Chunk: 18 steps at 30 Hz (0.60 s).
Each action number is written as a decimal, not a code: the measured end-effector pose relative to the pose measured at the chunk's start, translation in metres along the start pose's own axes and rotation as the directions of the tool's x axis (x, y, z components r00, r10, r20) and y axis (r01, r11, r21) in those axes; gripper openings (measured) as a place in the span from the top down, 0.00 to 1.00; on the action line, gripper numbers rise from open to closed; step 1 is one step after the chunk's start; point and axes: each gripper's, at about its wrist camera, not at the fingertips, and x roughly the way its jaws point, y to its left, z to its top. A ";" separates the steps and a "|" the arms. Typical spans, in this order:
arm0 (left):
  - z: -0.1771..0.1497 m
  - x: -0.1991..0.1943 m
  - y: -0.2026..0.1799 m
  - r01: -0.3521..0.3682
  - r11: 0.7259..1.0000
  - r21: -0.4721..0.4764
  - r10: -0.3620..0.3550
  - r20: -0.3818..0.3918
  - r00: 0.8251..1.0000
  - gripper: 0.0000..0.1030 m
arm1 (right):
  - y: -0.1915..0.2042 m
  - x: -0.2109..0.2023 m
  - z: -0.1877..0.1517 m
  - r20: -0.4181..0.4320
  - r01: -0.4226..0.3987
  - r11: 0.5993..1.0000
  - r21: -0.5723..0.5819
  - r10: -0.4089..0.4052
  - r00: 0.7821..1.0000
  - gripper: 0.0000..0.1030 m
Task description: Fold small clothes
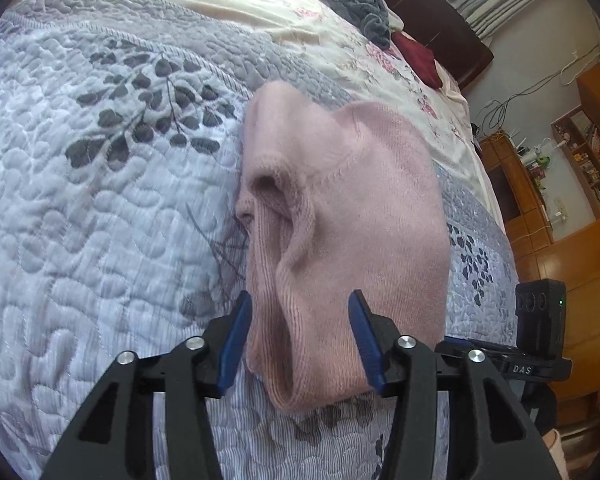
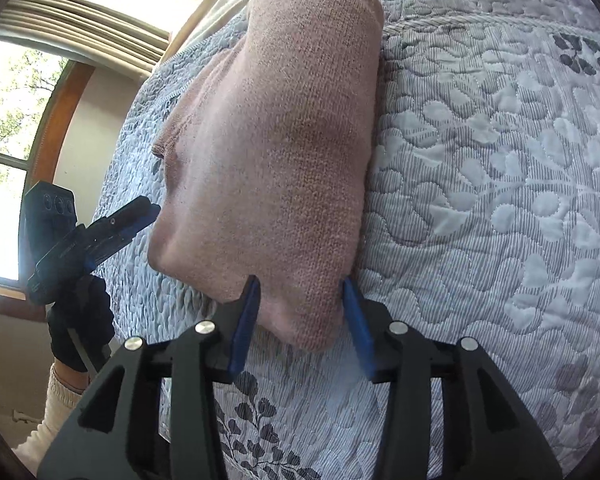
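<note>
Two open tools astride one fuzzy pink knit garment (image 1: 340, 216) on puffy quilt (image 1: 100, 200).

One pink sweater (image 1: 340, 208), two tongs (image 1: 300, 308)

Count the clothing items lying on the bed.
3: pink knit garment on the quilt between both grippers, grey garment and dark red item near the headboard. Others may be hidden.
</note>
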 end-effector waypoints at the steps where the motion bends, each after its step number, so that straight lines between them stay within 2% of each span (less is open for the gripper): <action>1: 0.008 -0.002 0.001 -0.002 1.000 -0.011 0.002 0.012 1.000 0.49 | 0.001 -0.003 0.003 0.010 0.000 1.000 -0.005 0.000 1.000 0.53; 3: 0.025 -0.001 0.009 0.006 0.999 -0.047 -0.005 0.026 1.000 0.42 | 0.002 -0.005 0.013 0.024 -0.010 1.000 -0.009 0.010 1.000 0.51; 6: 0.047 0.012 0.017 0.010 0.998 -0.066 -0.010 0.009 1.000 0.42 | 0.002 -0.009 0.027 0.045 -0.015 1.000 -0.007 0.015 0.999 0.47; 9: 0.062 0.028 0.022 0.064 0.995 -0.072 -0.065 -0.015 0.998 0.41 | 0.001 -0.010 0.041 0.063 -0.033 0.999 0.005 0.033 0.997 0.43; 12: 0.070 0.048 0.030 0.055 0.994 -0.096 -0.060 -0.050 0.997 0.41 | -0.002 -0.008 0.051 0.075 -0.069 0.997 0.020 0.067 0.995 0.42; 14: 0.071 0.060 0.037 0.100 0.988 -0.114 -0.108 -0.065 0.992 0.41 | -0.004 -0.007 0.058 0.081 -0.082 0.996 0.024 0.079 0.994 0.39; 16: 0.071 0.070 0.042 0.182 0.972 -0.147 -0.195 -0.073 0.978 0.41 | -0.005 -0.006 0.063 0.080 -0.079 0.997 0.021 0.077 0.994 0.34; 18: 0.070 0.078 0.045 0.231 0.958 -0.169 -0.246 -0.076 0.966 0.36 | -0.009 -0.004 0.069 0.080 -0.085 0.996 0.020 0.083 0.993 0.33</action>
